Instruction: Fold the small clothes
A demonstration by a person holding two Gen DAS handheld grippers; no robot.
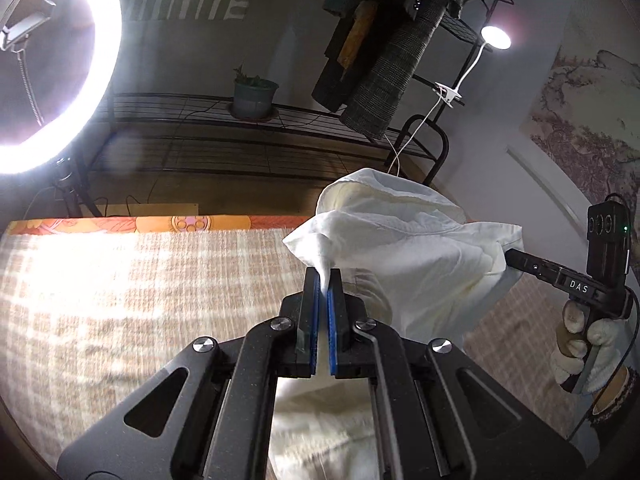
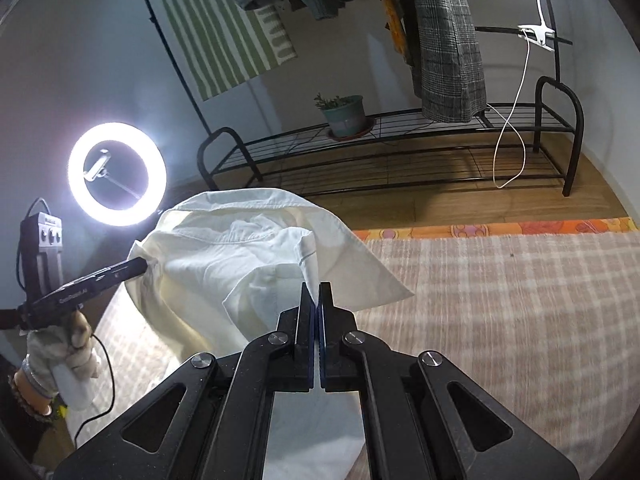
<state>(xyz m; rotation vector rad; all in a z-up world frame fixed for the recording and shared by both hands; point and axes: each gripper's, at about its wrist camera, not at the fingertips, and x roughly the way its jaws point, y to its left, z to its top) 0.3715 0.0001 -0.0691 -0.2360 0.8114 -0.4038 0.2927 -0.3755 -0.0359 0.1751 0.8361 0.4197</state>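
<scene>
Now, with the left gripper [image 1: 324, 280] and right gripper [image 2: 319, 294] both clamped on the white garment [image 1: 404, 248], we keep the 2 corners level and taut before lowering it onto the checked blanket [image 1: 120, 288].

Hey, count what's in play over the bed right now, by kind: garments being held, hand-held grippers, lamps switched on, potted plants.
White garments, held up: 1
Hand-held grippers: 2, left, right
Lamps on: 2, ring light, clip lamp
Potted plants: 1
Total: 6
</scene>
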